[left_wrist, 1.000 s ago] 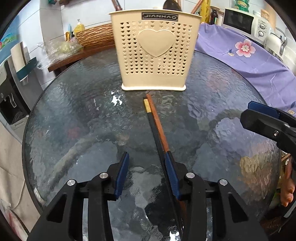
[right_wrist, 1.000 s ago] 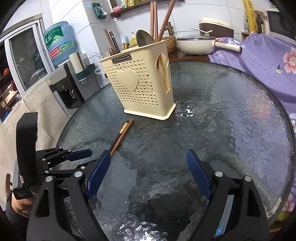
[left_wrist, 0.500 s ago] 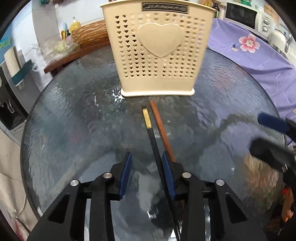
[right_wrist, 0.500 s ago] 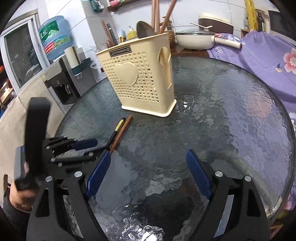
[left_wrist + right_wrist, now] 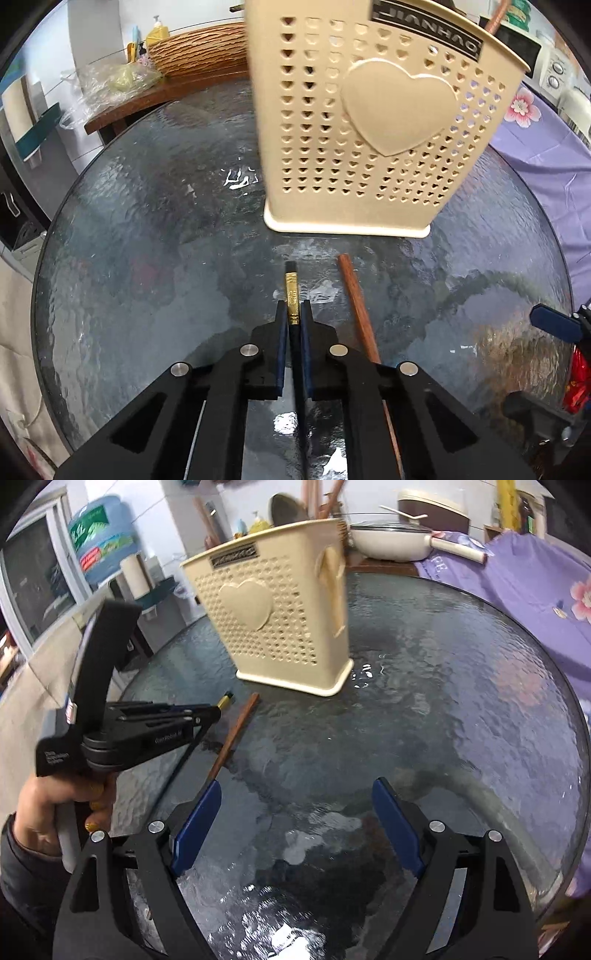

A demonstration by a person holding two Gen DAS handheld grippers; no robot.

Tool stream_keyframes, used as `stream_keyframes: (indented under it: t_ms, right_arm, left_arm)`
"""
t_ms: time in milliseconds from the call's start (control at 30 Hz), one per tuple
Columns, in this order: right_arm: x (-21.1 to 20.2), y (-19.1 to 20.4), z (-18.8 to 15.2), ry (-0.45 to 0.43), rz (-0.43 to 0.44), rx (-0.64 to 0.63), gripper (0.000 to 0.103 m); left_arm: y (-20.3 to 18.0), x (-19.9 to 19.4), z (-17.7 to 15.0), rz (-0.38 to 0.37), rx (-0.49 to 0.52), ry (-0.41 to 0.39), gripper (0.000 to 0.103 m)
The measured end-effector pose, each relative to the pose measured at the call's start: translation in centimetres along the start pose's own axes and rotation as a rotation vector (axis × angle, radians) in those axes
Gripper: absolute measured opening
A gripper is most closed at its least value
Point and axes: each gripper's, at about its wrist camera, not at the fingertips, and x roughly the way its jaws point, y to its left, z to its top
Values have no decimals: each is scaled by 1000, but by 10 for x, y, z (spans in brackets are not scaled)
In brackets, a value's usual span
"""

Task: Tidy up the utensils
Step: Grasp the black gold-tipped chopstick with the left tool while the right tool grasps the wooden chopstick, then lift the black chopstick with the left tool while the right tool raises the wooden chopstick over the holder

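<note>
While the left gripper (image 5: 293, 321) clamps its blue pads on a black chopstick with a gold band (image 5: 291, 295), a reddish-brown wooden chopstick (image 5: 356, 302) lies just beside it on the round textured-glass table (image 5: 147, 240). Both chopsticks point toward the cream plastic utensil holder with heart-shaped holes (image 5: 373, 125), standing near their tips. At right, the right gripper (image 5: 295, 829) hovers over bare glass, jaws wide apart and empty.

Glossy rippled glass table (image 5: 147, 258); perforated matt plastic holder (image 5: 369, 147); wooden chopstick (image 5: 356, 299).
</note>
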Motion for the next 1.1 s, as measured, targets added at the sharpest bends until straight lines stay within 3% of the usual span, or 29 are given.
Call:
stream_keyframes:
  t_ms: [100,300,467,767,900,1100]
  right_arm:
    - [16,14,8,38,3,-33,82]
    - [47,41,21,106,6,-72,61]
    - [73,57,33,155,-36,-91,49]
    - [90,76,44,149,-142,-147,30]
    - [95,82,48,147,-139,-166,14]
    - [94,77,48,128,-111,-147,10]
  left_arm:
    - [15,-2,-1,-3,-38,-6,7]
    - [43,-11,-4,-18,-113,-36,7]
    - [50,-13,-5,-44,-146,-45,7]
    - [54,-16,-7,-56,-162,-61,7]
    - [54,-17,-7,-56,-164,-63,7]
    - [50,-20,-11,-54,-162,-66,7]
